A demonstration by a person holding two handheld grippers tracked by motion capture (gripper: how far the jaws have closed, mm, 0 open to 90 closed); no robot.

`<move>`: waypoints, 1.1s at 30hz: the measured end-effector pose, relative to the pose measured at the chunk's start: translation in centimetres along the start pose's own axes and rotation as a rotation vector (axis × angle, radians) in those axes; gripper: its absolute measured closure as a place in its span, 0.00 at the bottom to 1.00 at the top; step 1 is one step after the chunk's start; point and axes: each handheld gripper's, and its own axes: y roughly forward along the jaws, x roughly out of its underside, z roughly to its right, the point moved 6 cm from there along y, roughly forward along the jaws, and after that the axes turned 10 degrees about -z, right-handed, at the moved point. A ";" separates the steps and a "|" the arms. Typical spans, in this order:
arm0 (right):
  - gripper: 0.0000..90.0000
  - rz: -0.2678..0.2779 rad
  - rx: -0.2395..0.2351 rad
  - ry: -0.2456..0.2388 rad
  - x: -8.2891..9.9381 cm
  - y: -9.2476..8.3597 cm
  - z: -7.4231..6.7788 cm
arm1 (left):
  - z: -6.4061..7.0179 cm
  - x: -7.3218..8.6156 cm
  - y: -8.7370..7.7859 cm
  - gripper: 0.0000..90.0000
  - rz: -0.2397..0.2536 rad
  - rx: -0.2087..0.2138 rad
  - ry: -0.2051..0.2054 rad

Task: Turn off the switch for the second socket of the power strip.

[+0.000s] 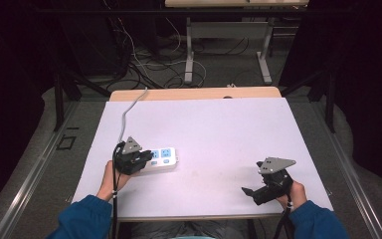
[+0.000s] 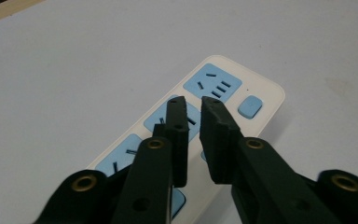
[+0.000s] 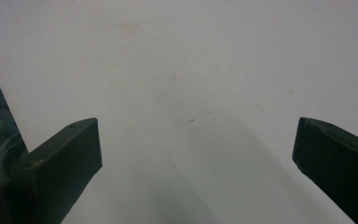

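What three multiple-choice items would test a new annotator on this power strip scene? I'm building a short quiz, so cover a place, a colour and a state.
1. Where on the white table top does the power strip lie?
A. near the left front
B. at the far right edge
C. at the far middle

2. What colour are the power strip's socket faces?
A. red
B. light blue
C. green

3. How do the right hand-held gripper's jaws stand?
A. shut on a cable
B. shut on the power strip
C. wide apart over bare table

Answers:
1 A, since the high view shows it by the left hand-held gripper.
2 B, as the left gripper view shows blue panels on a white body.
3 C, as the right gripper view shows a wide gap with nothing between.
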 end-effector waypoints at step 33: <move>0.01 -0.019 -0.016 -0.022 0.0 0.1 -0.1 | 0.9 0.8 1.4 1.00 -0.067 0.039 0.054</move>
